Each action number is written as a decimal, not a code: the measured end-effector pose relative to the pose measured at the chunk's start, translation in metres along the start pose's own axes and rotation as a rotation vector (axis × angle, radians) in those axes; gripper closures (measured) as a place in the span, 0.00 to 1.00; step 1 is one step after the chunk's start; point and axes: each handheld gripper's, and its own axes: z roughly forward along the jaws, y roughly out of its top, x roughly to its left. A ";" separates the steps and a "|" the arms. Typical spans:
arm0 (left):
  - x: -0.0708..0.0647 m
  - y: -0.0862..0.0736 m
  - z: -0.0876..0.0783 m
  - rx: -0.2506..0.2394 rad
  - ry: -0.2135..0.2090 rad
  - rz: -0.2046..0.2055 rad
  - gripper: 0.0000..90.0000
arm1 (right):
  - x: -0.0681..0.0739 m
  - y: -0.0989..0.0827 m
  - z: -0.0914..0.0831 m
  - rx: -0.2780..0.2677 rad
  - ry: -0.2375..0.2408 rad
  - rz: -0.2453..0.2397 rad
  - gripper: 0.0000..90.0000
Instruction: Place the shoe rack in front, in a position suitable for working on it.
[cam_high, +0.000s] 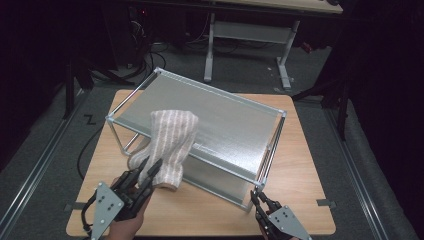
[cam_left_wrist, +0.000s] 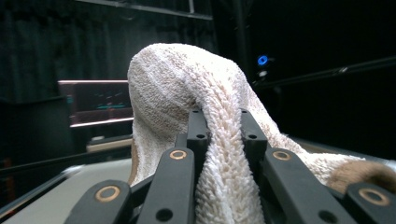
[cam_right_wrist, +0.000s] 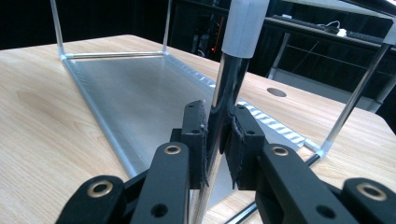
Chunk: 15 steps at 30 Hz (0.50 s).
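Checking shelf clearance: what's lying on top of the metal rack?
A striped towel drapes over the front edge of the rack, its hanging end pinched in the left gripper. The rest of the top shelf is bare; the towel hides the part beneath it.

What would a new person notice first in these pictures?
First, the striped towel draped over the front edge of the metal shelf rack in the middle of the wooden table. The left gripper is shut on the towel's lower end, and the right gripper clamps the rack's near corner post.
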 end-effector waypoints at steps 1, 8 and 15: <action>0.002 -0.002 -0.005 0.008 0.015 0.018 0.88 | -0.001 0.000 0.000 0.001 0.000 0.000 0.87; 0.011 -0.022 -0.041 0.110 0.048 0.046 0.88 | -0.009 0.000 0.006 0.001 -0.008 0.012 0.87; 0.019 -0.056 -0.069 0.214 0.075 -0.001 0.87 | -0.017 0.000 0.012 0.003 -0.017 0.015 0.87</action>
